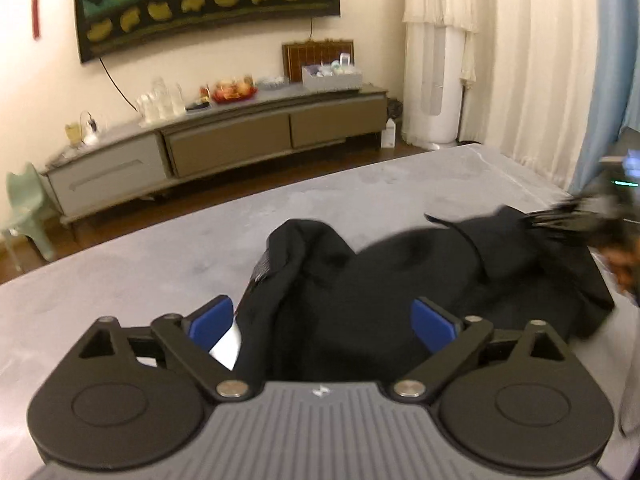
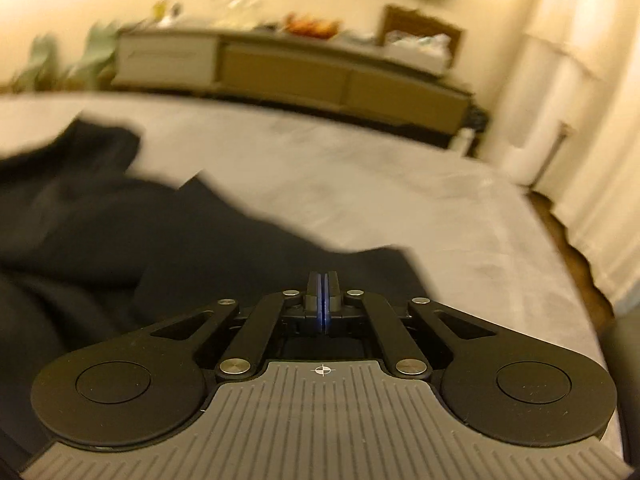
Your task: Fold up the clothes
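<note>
While bunched on the grey table [image 1: 140, 264], black garment [image 1: 400, 280] between wide left tool [image 1: 322, 322].

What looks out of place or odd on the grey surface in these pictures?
The black garment lies crumpled in a heap on the grey surface, not flat, and a white patch shows at its left edge by the open left hand-held gripper. Nothing looks spilled or damaged.
</note>
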Motion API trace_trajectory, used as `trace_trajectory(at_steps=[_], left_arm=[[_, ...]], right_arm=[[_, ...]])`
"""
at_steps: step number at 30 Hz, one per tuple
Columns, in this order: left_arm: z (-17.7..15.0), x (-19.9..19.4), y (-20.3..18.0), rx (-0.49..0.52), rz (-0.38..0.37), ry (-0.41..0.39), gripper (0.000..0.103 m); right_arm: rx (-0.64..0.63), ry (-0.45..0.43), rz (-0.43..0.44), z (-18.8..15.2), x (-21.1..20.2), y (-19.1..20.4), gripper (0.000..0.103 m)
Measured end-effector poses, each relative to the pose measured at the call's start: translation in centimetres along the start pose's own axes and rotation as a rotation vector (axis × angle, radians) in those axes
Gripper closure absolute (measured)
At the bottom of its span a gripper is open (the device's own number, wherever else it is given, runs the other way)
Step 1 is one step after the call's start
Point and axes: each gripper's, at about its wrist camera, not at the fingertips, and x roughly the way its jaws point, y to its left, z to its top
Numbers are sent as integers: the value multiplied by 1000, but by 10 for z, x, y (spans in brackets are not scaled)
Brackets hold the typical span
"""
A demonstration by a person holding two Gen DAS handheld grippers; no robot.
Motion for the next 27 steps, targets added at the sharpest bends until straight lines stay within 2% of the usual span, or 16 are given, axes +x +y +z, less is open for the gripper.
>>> trace_trajectory(at_steps=[1, 4, 5, 6, 7, 8, 9, 11, 14, 16, 18, 19, 21, 23, 25, 27], left_arm=[[7, 24, 4, -23, 3, 30, 6], [18, 90, 17, -112, 3, 133, 27], [16, 104, 21, -149, -7, 169, 53], [15, 118, 25, -186, -17, 204, 86], [13, 119, 31, -225, -24, 195, 94], [11, 117, 39, -263, -30, 176, 96], [9, 116, 46, -301, -35, 157, 99], [4, 97, 66, -405, -51, 87, 99], [-3, 59, 96, -510, -40, 2, 100], [-6, 26, 114, -542, -11, -49, 100], [-11, -7, 135, -588, 42, -106, 100], [-15, -22, 148, -622, 74, -137, 100], [-24, -54, 174, -691, 145, -194, 100], [-38, -85, 194, -734, 246, -226, 100], [-56, -100, 206, -744, 343, -203, 100], [-78, -102, 218, -761, 351, -134, 99]], right_arm=[[23, -23, -17, 2, -8, -9, 103], [71, -57, -50, 2, -19, -34, 103], [94, -59, -41, 0, -17, -42, 103], [115, -62, -26, -2, -16, -49, 96], [125, -67, 5, -3, -14, -50, 89], [113, -77, 41, -6, -9, -42, 65], [100, -88, 78, -9, -3, -34, 32], [75, -108, 150, -14, 8, -18, 11], [-68, -105, 213, -18, 27, 26, 12], [-157, -81, 191, -18, 41, 51, 30], [-146, -33, 149, -11, 50, 55, 85], [-109, -23, 115, -5, 51, 49, 99], [-19, -51, 31, 6, 46, 25, 101], [122, -64, -65, 10, 40, -16, 101], [248, -68, -159, 9, 36, -57, 101], [305, -36, -253, -1, 41, -84, 101]])
